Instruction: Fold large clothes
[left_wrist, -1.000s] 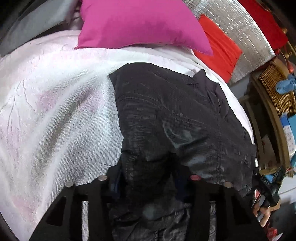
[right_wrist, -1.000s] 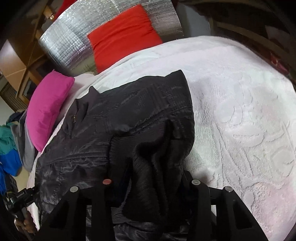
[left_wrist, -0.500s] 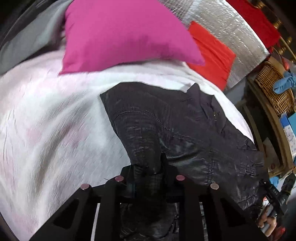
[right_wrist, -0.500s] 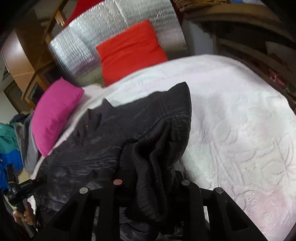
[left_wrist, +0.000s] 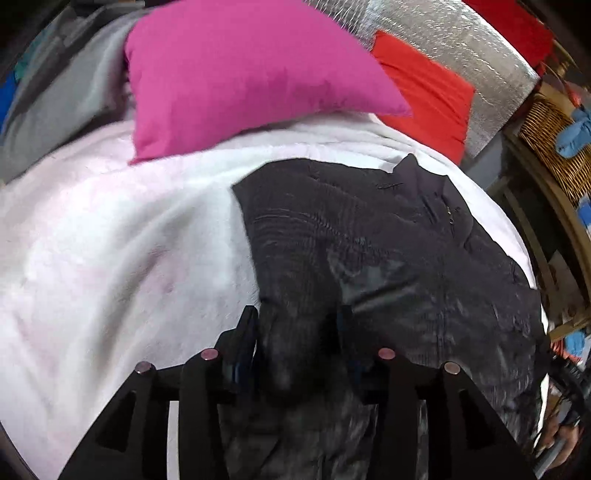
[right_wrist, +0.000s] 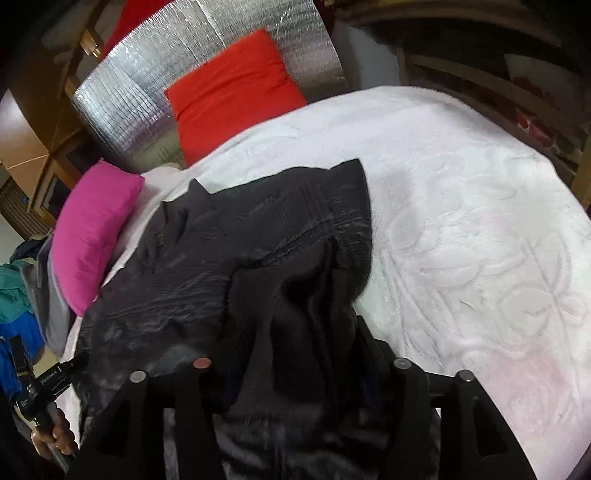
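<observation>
Both grippers have dark cloth between their fingers. Seen from the left wrist, the left gripper (left_wrist: 297, 343) has its fingers part closed around a bunched fold of the black jacket (left_wrist: 388, 258), the cloth filling the gap between them. Seen from the right wrist, the right gripper (right_wrist: 295, 354) is likewise closed in on a thick ribbed fold of the same jacket (right_wrist: 258, 240), which drapes over the fingers and hides their tips.

That jacket lies spread on the white bedspread (left_wrist: 110, 258), its far edge reaching toward the pillows and its collar showing on the far right in the left wrist view. In the right wrist view the garment covers the left half of the bedspread (right_wrist: 461, 221), with embossed white cloth bare to its right.

At the far end a pink pillow (left_wrist: 240, 74) rests on the bedspread, and a red pillow (left_wrist: 424, 92) leans against a silver quilted headboard (left_wrist: 461, 44). A wicker basket (left_wrist: 554, 147) sits far right, off the bed.
</observation>
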